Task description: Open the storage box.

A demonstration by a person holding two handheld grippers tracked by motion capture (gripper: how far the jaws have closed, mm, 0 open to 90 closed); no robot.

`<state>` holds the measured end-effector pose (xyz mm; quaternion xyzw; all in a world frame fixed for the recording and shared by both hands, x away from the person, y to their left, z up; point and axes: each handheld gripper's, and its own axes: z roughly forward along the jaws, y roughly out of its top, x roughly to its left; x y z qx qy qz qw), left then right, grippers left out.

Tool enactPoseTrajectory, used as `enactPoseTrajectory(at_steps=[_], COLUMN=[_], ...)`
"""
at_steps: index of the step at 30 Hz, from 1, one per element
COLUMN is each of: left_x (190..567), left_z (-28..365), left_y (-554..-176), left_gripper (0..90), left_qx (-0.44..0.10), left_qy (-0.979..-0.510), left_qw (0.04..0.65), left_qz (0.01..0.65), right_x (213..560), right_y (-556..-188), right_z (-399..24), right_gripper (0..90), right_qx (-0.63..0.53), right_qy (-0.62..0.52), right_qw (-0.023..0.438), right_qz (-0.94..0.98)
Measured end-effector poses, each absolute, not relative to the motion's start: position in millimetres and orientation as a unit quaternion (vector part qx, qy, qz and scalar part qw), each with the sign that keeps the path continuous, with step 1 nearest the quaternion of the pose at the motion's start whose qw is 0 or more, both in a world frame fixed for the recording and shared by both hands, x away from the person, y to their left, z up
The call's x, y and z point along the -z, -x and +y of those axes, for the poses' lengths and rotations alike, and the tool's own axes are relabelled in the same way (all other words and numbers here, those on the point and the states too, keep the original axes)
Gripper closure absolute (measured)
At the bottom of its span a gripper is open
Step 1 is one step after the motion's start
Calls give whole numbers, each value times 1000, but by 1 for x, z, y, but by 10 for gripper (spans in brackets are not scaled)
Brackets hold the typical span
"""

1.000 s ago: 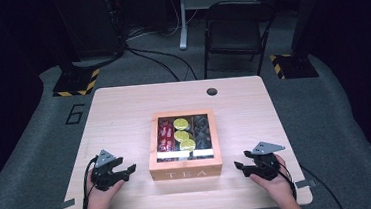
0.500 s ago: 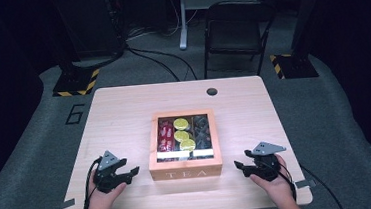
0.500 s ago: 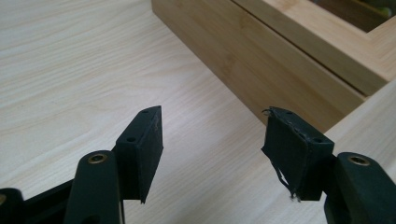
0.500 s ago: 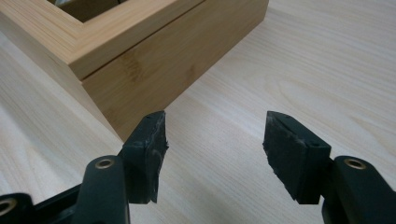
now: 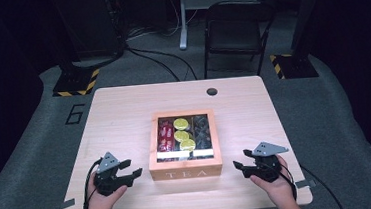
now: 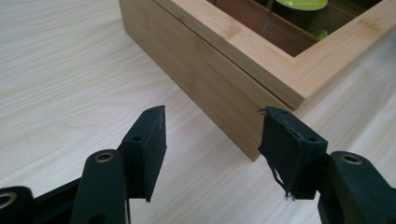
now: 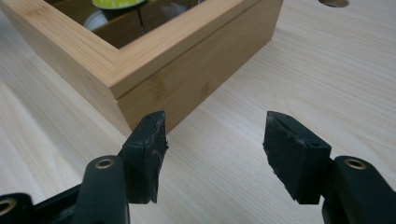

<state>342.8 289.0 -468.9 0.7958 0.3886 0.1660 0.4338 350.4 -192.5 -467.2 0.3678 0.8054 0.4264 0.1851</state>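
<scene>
Left gripper (image 5: 131,175): jaws apart, just been closing, nothing between them.
Right gripper (image 5: 239,166): jaws apart, empty.
Tea box (image 5: 186,173): on the table (image 5: 123,109), between both grippers, just ahead of each gripper's tips, untouched.

The word "TEA" stood on the front wall of the light bamboo tea box with a window lid (image 5: 186,173), between the left hand-held gripper (image 5: 129,174) and the right hand-held gripper (image 5: 242,161). A dark "6" was marked on the grey floor covering (image 5: 75,113), well beyond the left hand-held gripper.
</scene>
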Motion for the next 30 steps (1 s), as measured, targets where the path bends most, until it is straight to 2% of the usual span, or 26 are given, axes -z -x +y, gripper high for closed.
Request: enactPoseTrajectory(at_steps=[6, 11, 26, 30], left_x=[461, 458, 467, 470], left_z=[286, 278, 267, 263], left_y=[-336, -332, -334, -336], left_gripper=[407, 446, 431, 457], left_qx=[-162, -152, -122, -118], left_qy=[-795, -799, -804, -811], left_qw=[445, 454, 458, 451], left_qz=[380, 364, 360, 354], right_x=[460, 457, 469, 473], right_y=[-345, -342, -342, -345], right_z=[-187, -177, -155, -151], right_gripper=[416, 445, 451, 476], right_qx=[-434, -440, -415, -411], right_qy=[-357, -344, -308, -313], right_qw=[181, 173, 163, 163], right_qz=[807, 812, 840, 840])
